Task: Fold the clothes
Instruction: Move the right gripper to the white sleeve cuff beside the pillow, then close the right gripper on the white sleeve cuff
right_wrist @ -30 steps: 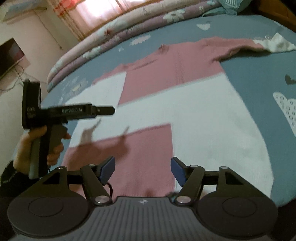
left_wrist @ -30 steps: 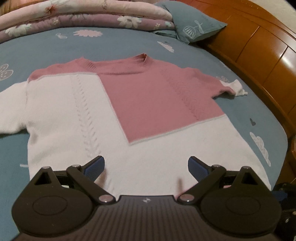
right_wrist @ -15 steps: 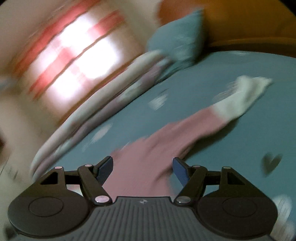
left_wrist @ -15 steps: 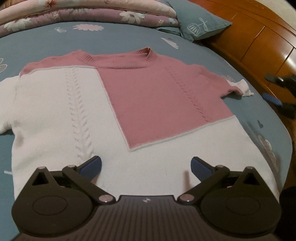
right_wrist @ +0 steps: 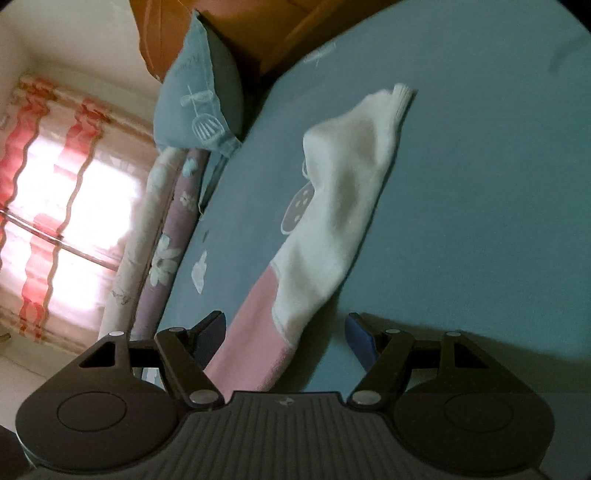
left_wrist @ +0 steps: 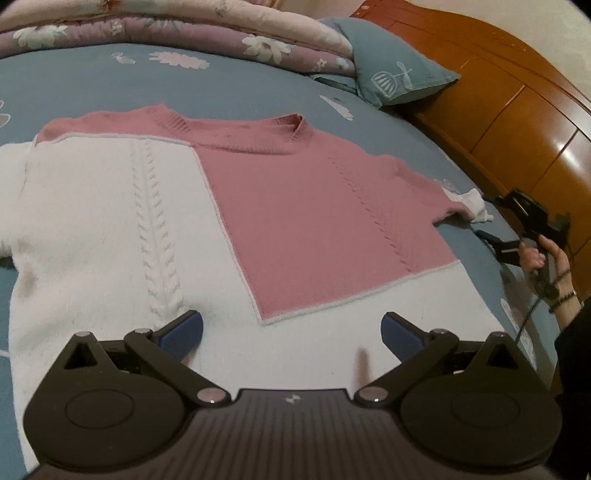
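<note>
A pink-and-white knit sweater (left_wrist: 258,236) lies flat on the blue bed (left_wrist: 240,92). The left gripper (left_wrist: 291,332) hovers over its hem, fingers apart. The right gripper (right_wrist: 284,328) (fingers also apart) straddles the outstretched sleeve (right_wrist: 332,229).

A bedroom in a home.

A wide bed (left_wrist: 258,85) covered with a blue-grey sheet printed with small flowers and clouds fills most of both views. At its far side lie rolled floral quilts (left_wrist: 184,33) in pink and purple, and beside them a teal pillow (left_wrist: 391,77) embroidered with white line drawings. A glossy reddish wooden headboard (left_wrist: 517,110) with panelled sections runs along one edge of the bed. The right wrist view shows a bright window hung with a red-and-white striped curtain (right_wrist: 62,206) against a plain pale wall.
</note>
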